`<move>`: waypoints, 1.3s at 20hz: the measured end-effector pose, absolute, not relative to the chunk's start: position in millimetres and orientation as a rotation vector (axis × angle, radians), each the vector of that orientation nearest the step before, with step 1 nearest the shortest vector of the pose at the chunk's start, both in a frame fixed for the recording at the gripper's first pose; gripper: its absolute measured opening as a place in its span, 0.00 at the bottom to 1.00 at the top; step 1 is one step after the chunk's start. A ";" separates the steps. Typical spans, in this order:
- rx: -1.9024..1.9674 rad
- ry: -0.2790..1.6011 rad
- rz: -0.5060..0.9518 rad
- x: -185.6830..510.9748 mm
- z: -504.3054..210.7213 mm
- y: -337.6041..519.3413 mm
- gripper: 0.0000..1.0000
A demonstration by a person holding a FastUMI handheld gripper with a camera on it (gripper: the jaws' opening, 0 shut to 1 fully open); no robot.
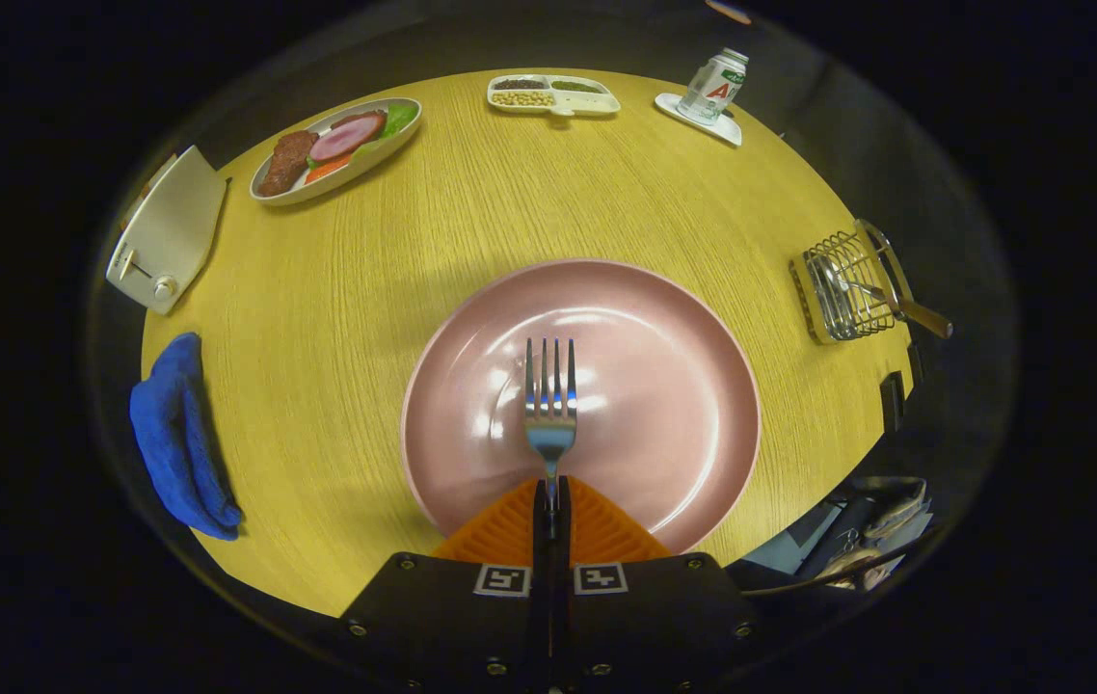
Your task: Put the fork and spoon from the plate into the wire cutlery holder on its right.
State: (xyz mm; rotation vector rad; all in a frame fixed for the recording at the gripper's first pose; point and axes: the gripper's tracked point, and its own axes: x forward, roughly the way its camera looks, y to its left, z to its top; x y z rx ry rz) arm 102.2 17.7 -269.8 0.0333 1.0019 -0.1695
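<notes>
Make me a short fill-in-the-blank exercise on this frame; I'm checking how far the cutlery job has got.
1. The gripper is shut on the handle of the ____.
2. The fork's tines point out over the pink ____.
3. One utensil already stands in the wire ____ by the table's edge.
4. The blue ____ lies across the plate from that holder.

Missing words: fork; plate; cutlery holder; cloth.

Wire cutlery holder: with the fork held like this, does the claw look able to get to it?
Probably yes. The claw is shut on the fork over the pink plate, and only bare table lies between it and the wire cutlery holder, which already holds a utensil.
</notes>
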 end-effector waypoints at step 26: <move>0.126 0.941 -0.378 110.3 -150.6 -131.2 0.02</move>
